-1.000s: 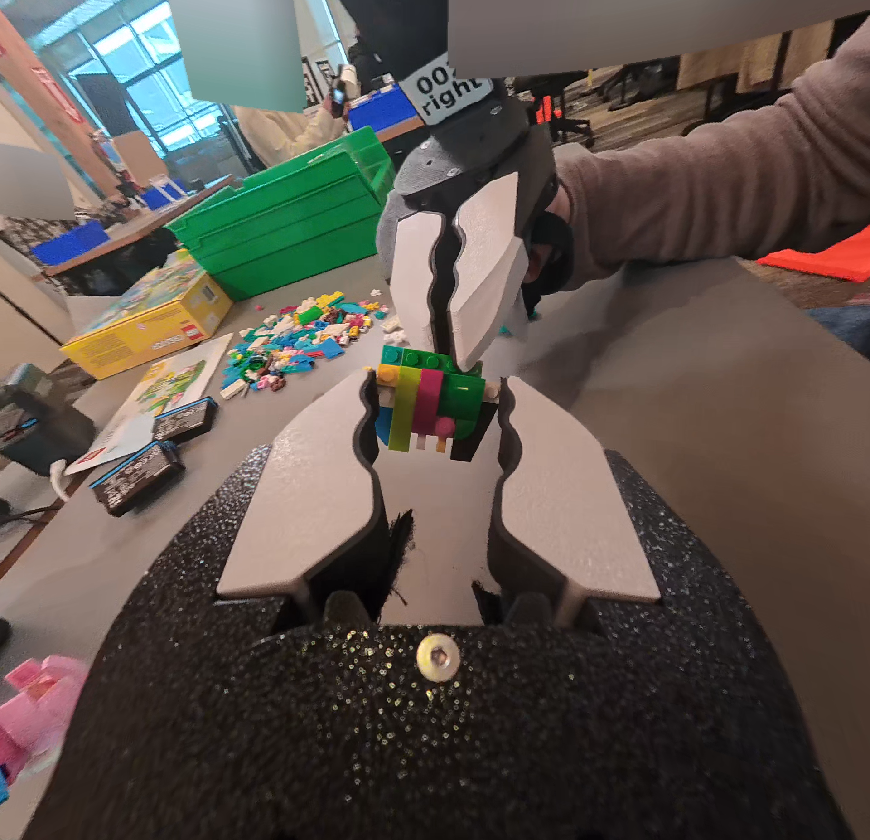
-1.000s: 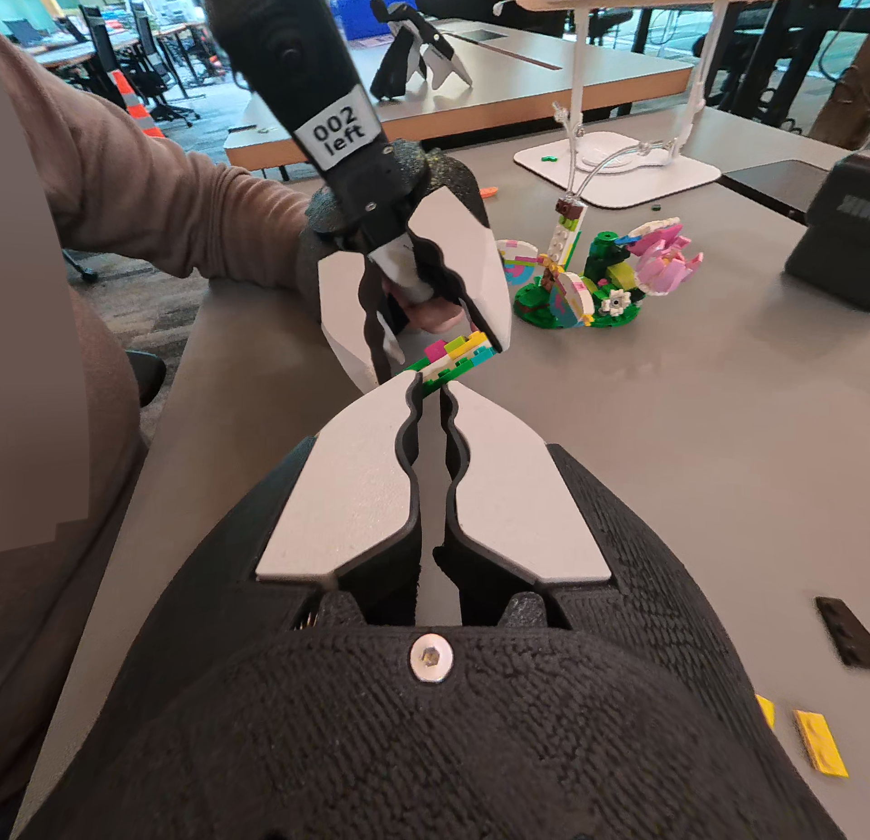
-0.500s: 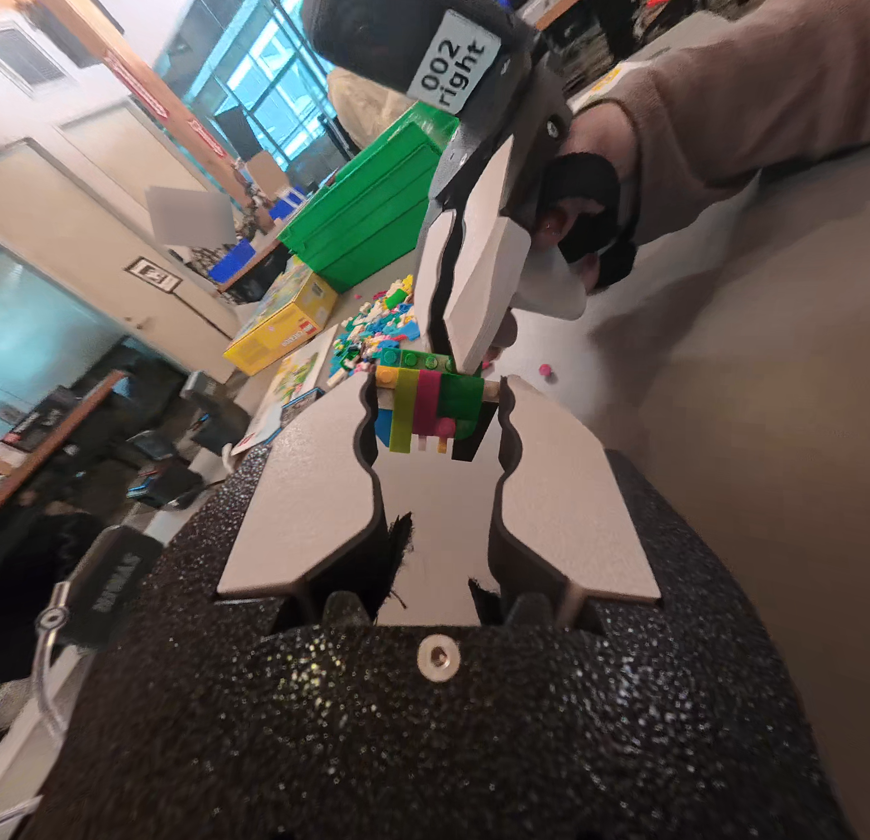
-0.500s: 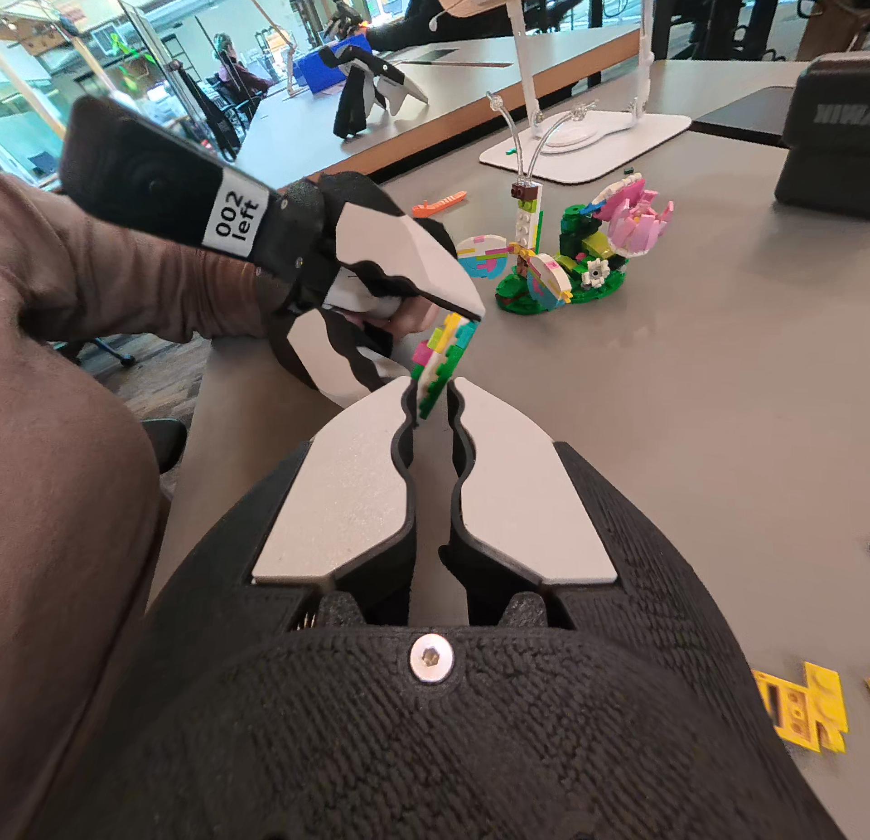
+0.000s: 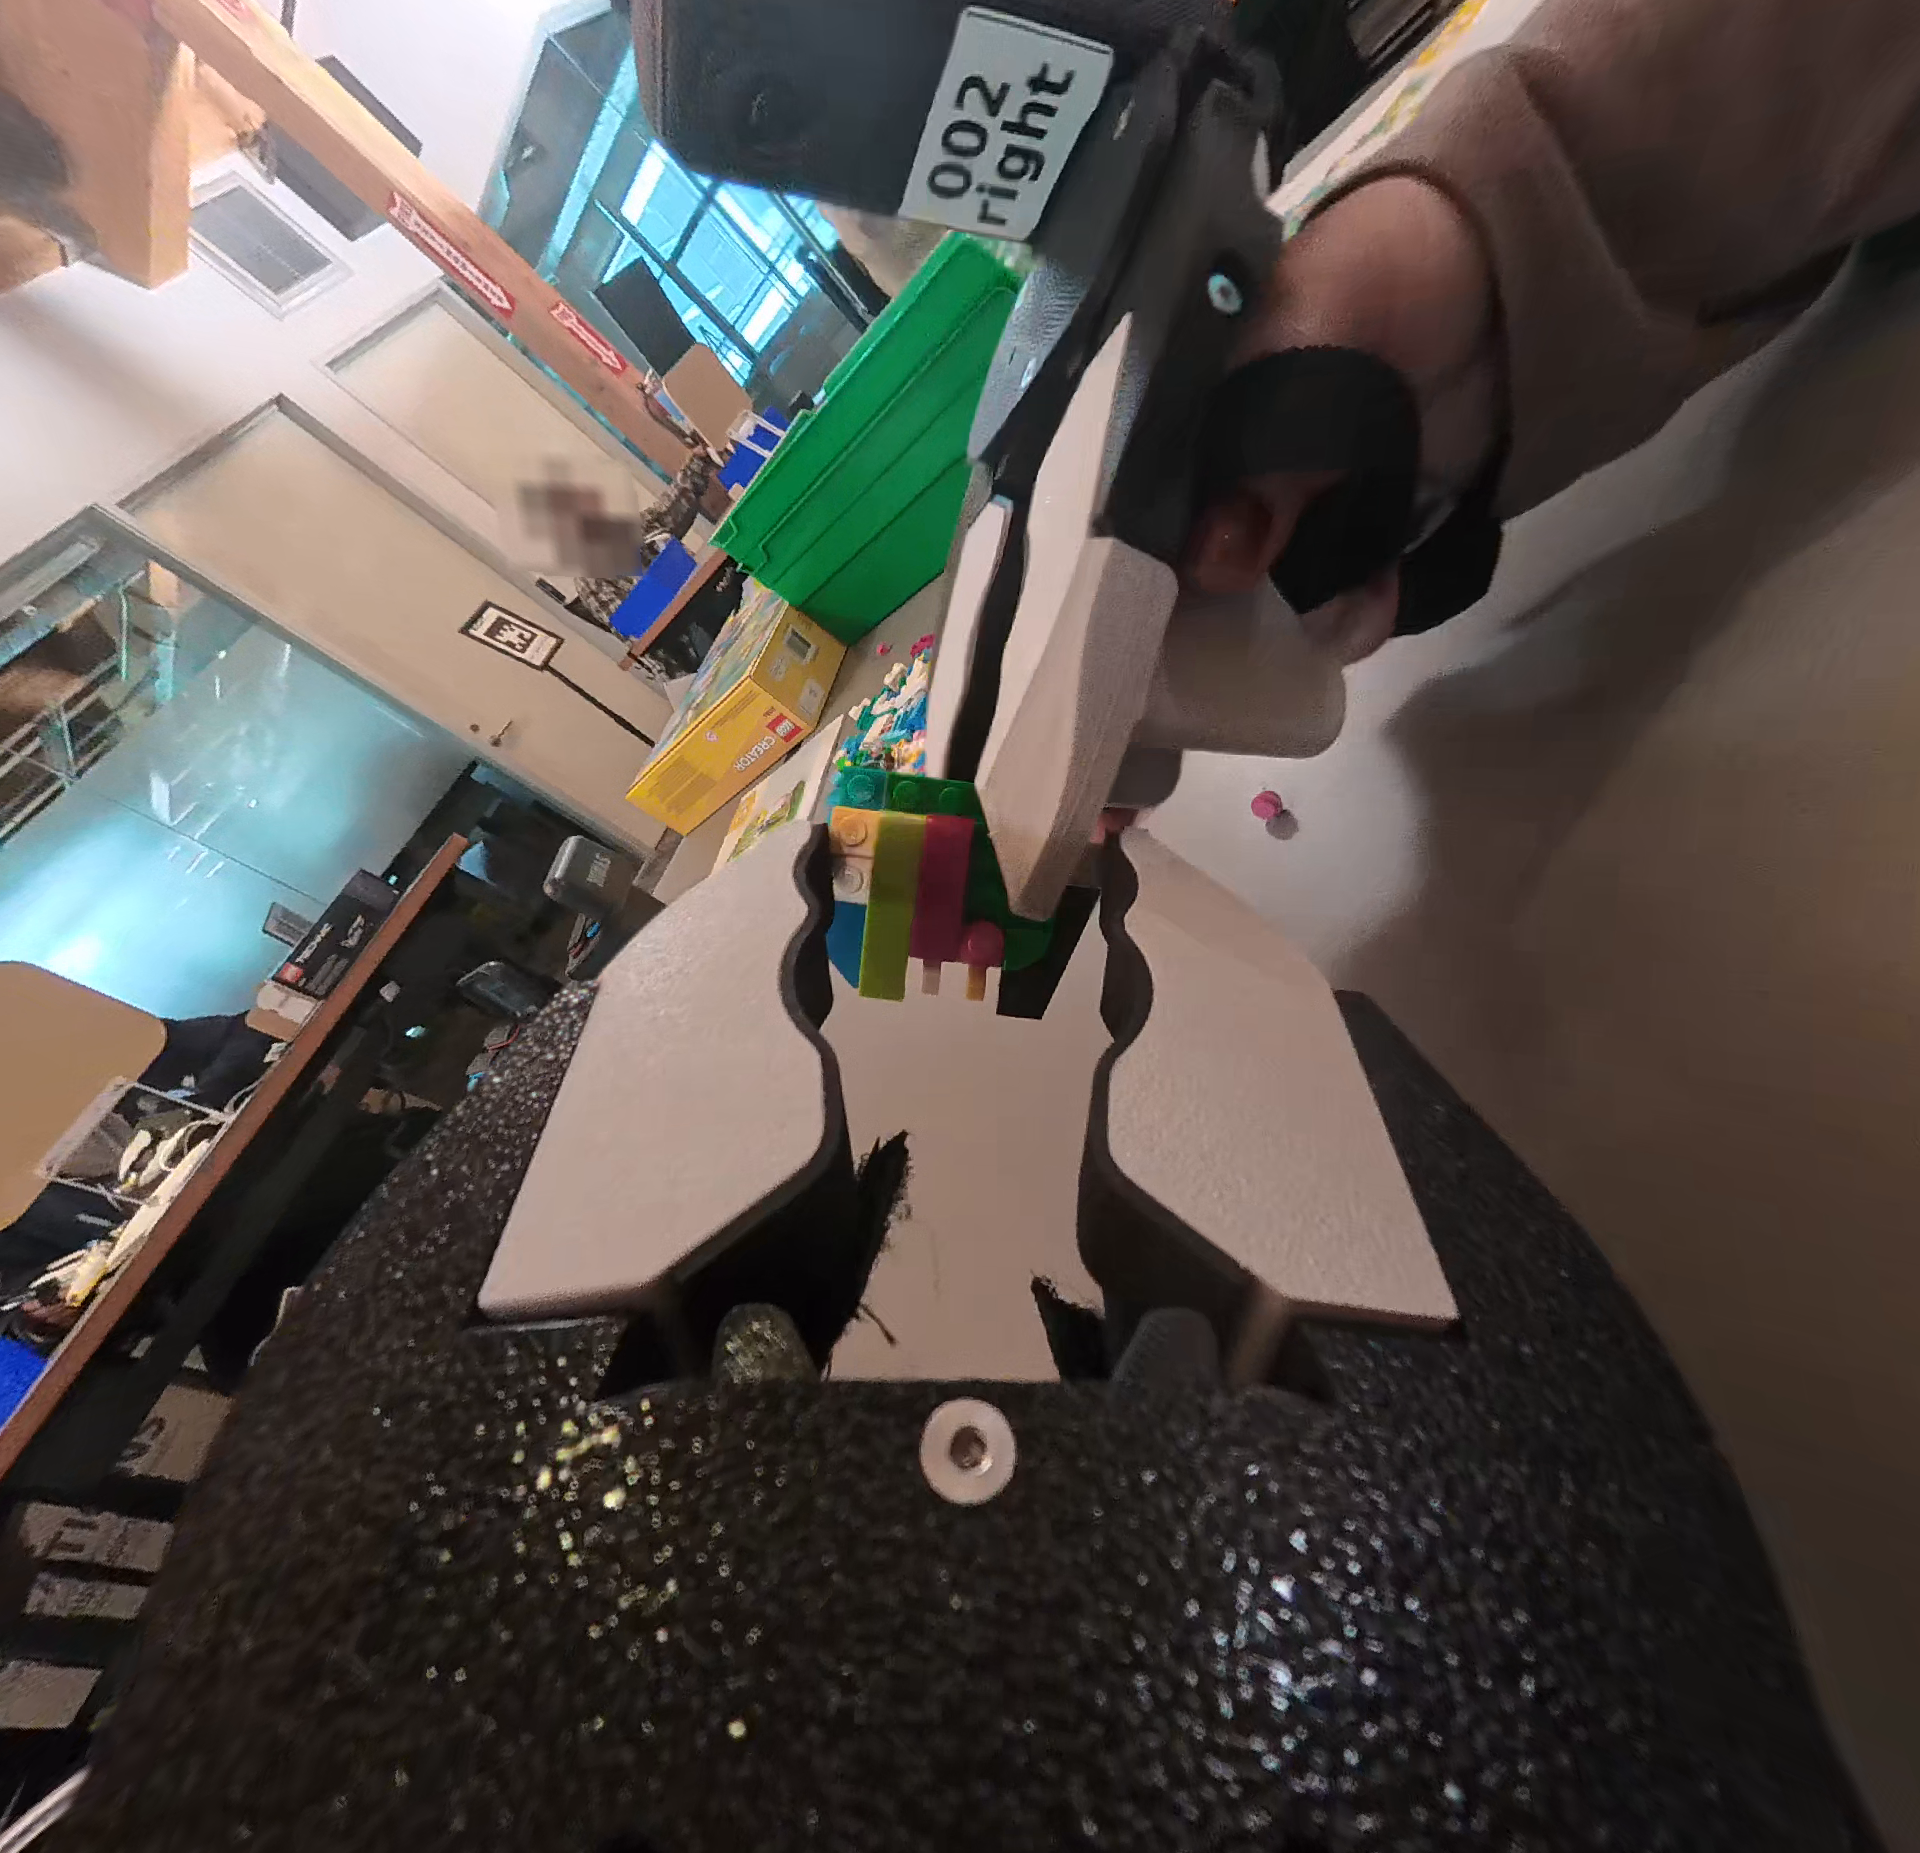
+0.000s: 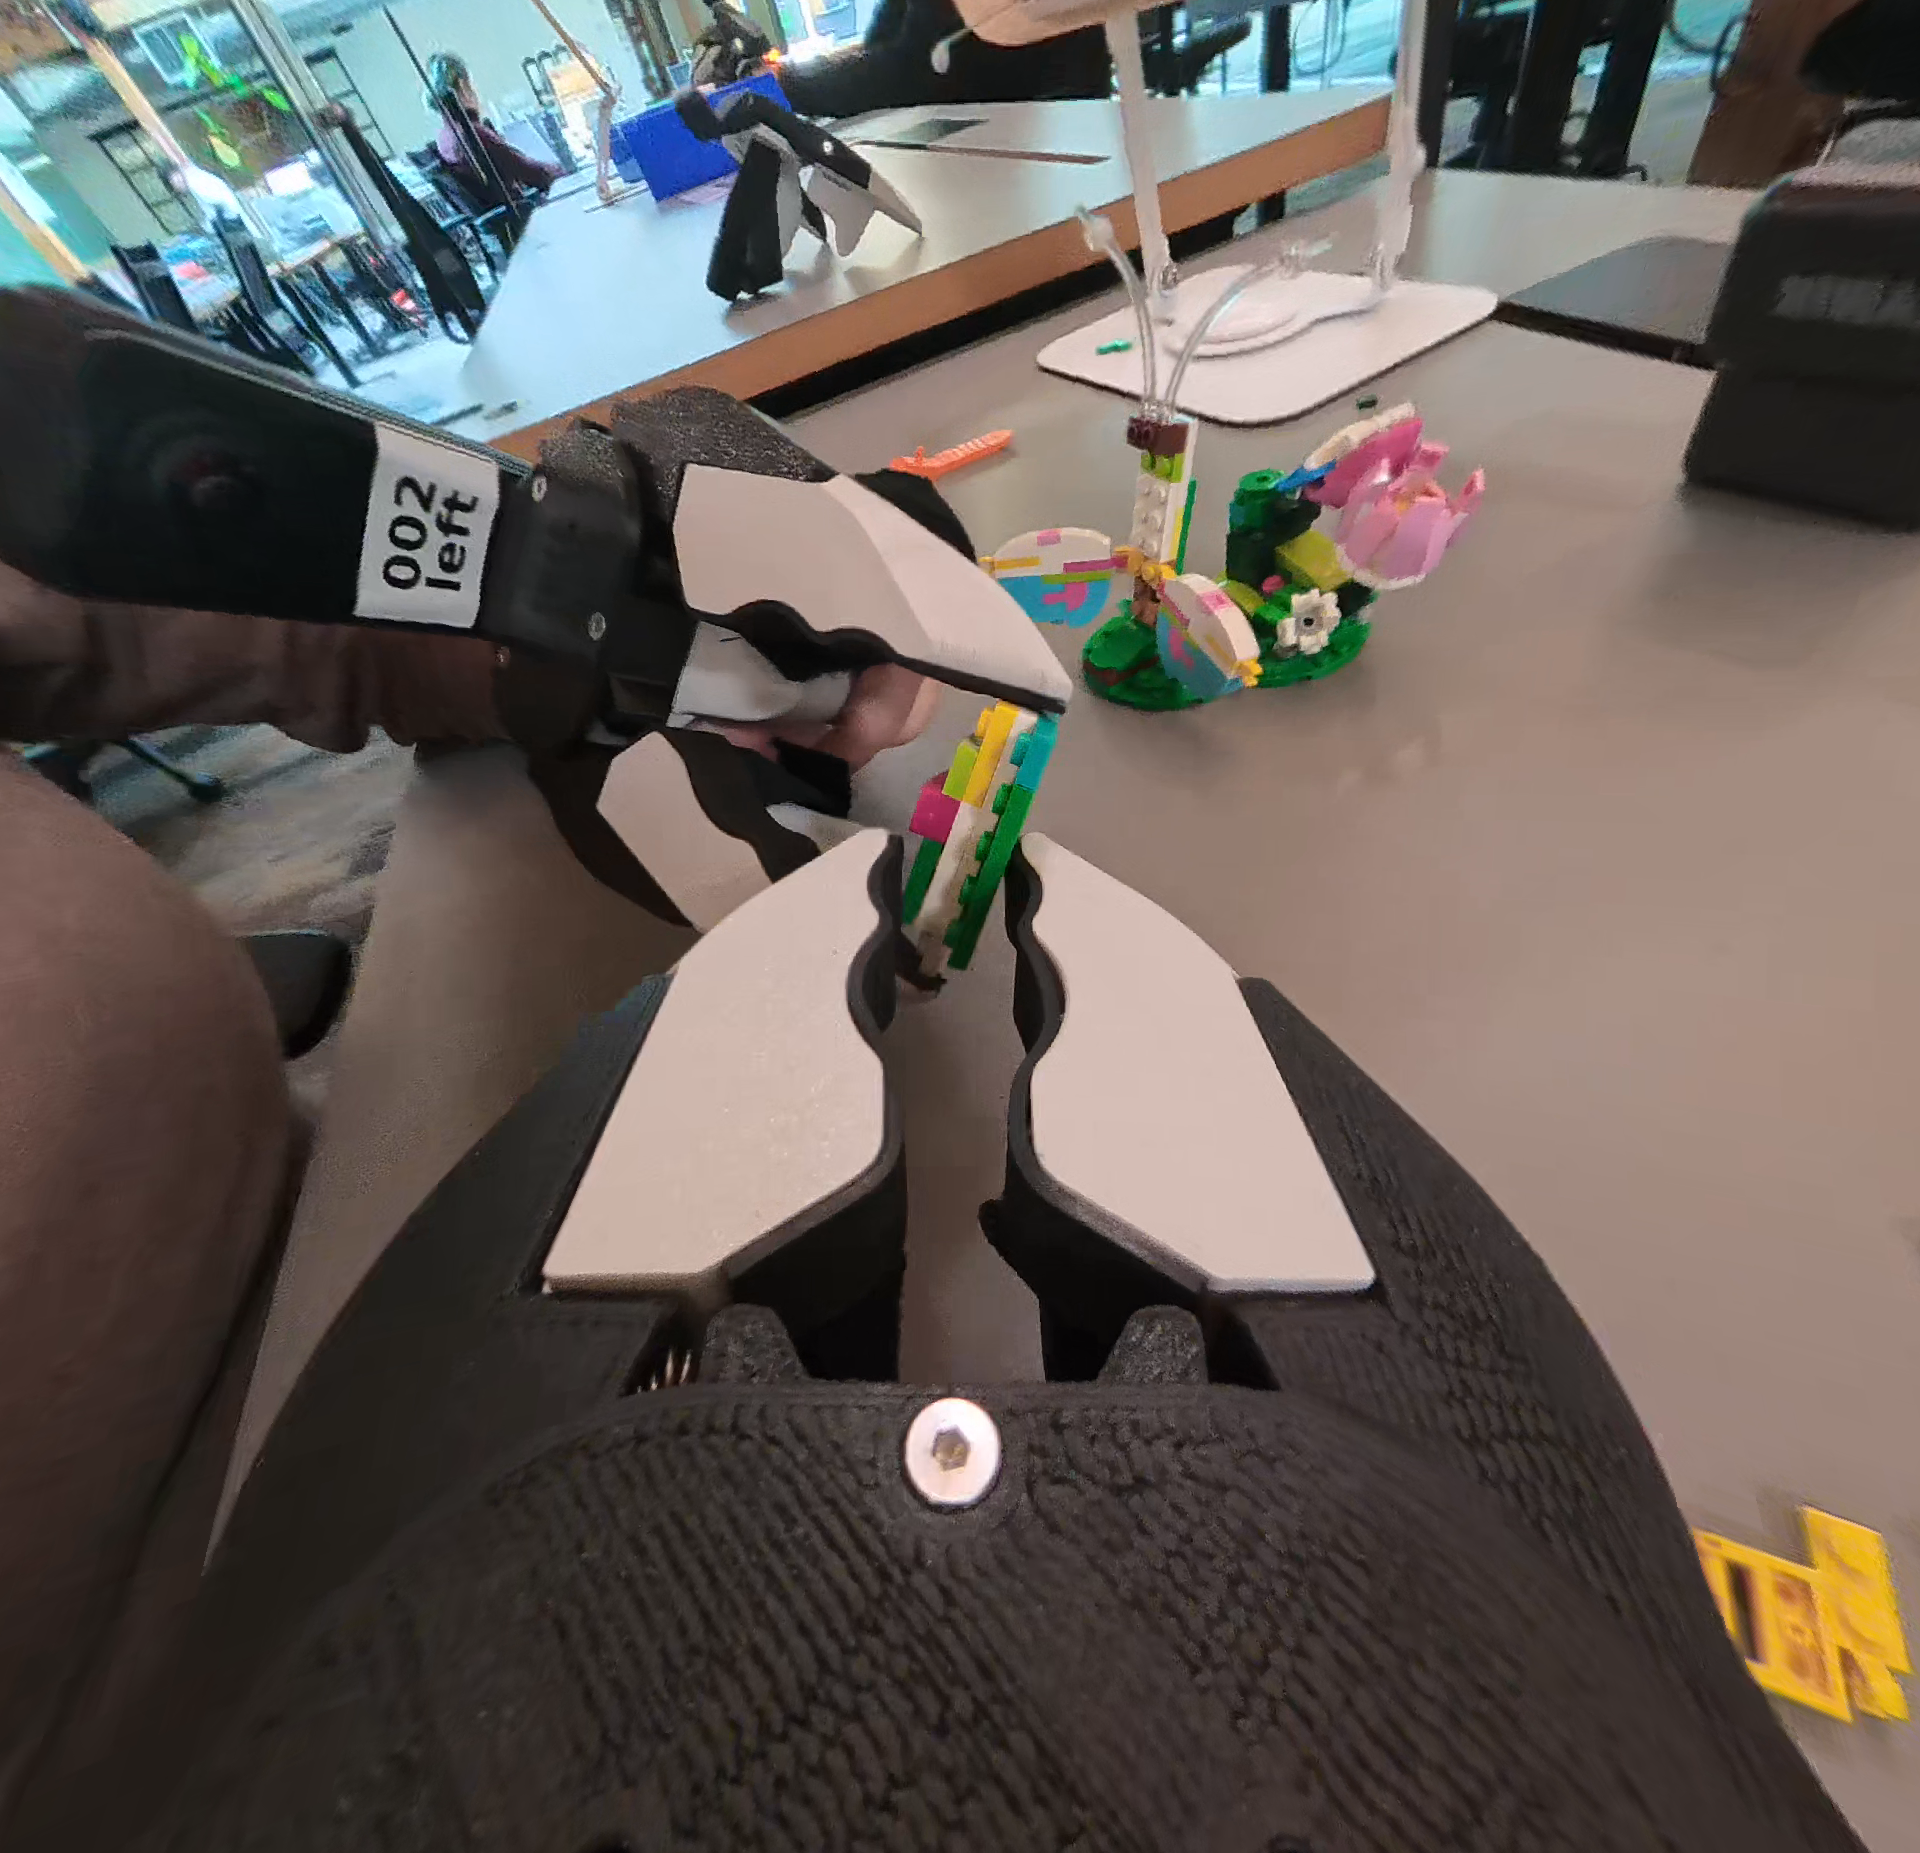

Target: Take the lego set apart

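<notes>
A small multicoloured lego piece (image 5: pixel 914 899) with green, lime, magenta and yellow plates is held in the air above the grey table (image 6: pixel 1455 920). My left gripper (image 5: pixel 961 847) is shut on it across its width. My right gripper (image 5: pixel 1003 847) comes down from above and pinches the piece's green right end. In the right wrist view the piece (image 6: pixel 971 827) stands on edge between the tips of my right gripper (image 6: pixel 956 853). There my left gripper (image 6: pixel 935 764) reaches in from the left, its upper finger on the piece's top end.
A lego flower build (image 6: pixel 1247 598) stands on the table beyond the grippers, before a white stand base (image 6: pixel 1268 349) and a black device (image 6: pixel 1808 380). Yellow pieces (image 6: pixel 1808 1616) lie near right. Green bins (image 5: pixel 862 494), a yellow box (image 5: pixel 743 733) and loose bricks (image 5: pixel 894 702) lie far left. My two grippers' fingertips are within a few centimetres of each other. Both grippers' tips are roughly 30 cm from the black device (image 6: pixel 1808 380).
Both grippers have rolled together, so the piece turned from lying flat to standing on edge in the right wrist view. My right gripper's fingers have spread a little around it.
</notes>
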Demonstrator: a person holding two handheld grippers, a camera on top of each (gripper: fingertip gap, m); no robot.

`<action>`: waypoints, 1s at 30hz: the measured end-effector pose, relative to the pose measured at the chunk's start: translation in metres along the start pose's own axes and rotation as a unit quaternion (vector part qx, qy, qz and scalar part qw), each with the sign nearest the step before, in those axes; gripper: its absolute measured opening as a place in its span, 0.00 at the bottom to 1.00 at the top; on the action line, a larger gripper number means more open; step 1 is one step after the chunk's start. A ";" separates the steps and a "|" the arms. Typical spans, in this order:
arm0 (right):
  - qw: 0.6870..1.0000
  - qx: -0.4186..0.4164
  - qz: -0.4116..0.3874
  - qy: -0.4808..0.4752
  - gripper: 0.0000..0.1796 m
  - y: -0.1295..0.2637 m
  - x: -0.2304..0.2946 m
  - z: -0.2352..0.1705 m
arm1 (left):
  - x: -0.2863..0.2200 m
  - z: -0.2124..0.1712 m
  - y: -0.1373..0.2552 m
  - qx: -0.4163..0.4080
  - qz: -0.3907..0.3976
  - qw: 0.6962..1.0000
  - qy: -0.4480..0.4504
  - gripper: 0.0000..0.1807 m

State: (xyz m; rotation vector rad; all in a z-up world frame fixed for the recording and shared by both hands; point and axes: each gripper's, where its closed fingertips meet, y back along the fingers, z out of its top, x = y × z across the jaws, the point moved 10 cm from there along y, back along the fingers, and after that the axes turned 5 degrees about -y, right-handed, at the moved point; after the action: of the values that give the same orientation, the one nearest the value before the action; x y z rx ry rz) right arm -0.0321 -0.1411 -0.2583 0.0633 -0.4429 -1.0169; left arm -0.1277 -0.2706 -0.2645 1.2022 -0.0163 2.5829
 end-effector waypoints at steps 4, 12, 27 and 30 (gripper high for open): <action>0.998 -0.027 -0.026 0.046 0.08 0.008 -0.001 0.004 | 0.013 0.001 0.005 -0.021 0.030 0.997 0.072 0.38; 0.983 -0.034 -0.016 0.178 0.08 0.016 0.004 0.000 | 0.032 -0.014 0.008 -0.075 -0.119 0.951 0.275 0.26; 0.975 -0.019 -0.003 0.220 0.08 0.016 0.009 -0.003 | 0.027 -0.012 0.011 -0.097 -0.142 0.953 0.250 0.07; 0.976 -0.004 -0.024 0.217 0.09 0.018 0.006 -0.003 | 0.025 -0.011 0.012 -0.081 -0.132 0.964 0.214 0.05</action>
State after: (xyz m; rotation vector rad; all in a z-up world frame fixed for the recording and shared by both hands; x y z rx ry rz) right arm -0.0138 -0.1372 -0.2544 0.2843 -0.0384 -1.0175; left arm -0.1541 -0.2738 -0.2518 0.5309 0.0218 2.4886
